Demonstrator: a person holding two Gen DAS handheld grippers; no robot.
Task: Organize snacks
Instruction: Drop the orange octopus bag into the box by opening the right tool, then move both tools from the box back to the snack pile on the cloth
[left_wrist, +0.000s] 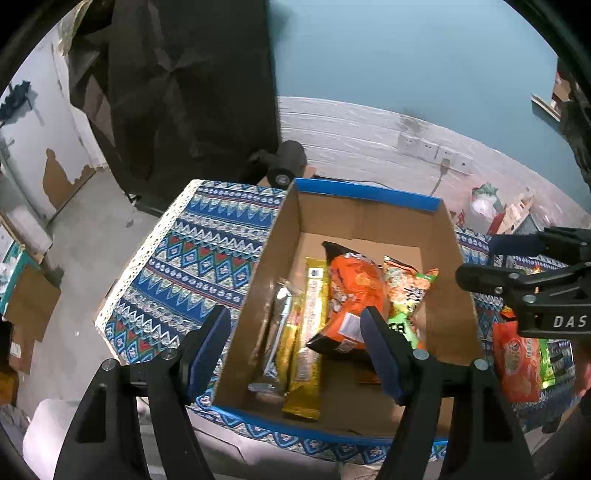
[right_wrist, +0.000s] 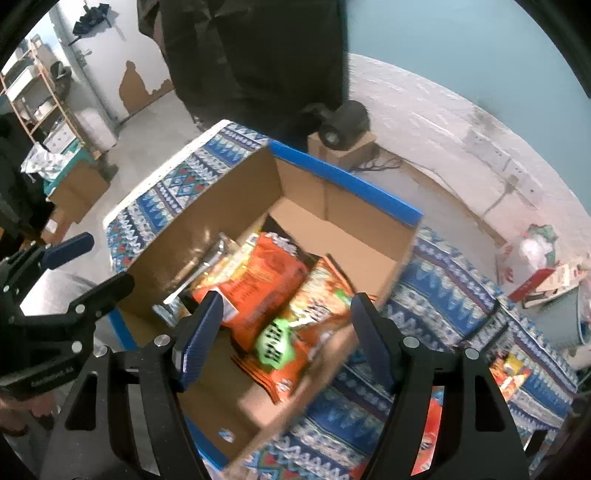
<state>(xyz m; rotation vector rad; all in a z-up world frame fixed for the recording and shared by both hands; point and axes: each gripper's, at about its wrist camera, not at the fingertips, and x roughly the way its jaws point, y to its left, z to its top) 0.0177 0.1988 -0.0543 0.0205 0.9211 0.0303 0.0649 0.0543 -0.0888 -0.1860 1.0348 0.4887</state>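
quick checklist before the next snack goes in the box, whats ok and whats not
1. Left gripper open and empty: ok.
2. Right gripper open and empty: ok.
3. Cardboard box open on top: ok.
4. Free floor space in the box, near corner: ok.
5. Orange bag lying flat: not ok, it leans on the yellow packet.
6. Snacks left on the tablecloth, such as the orange packet: not ok, not yet boxed.

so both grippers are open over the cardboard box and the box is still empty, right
Not empty. The left wrist view shows the blue-rimmed cardboard box already holding snacks, among them an orange snack bag and a long yellow packet. The left gripper and right gripper are indeed open.
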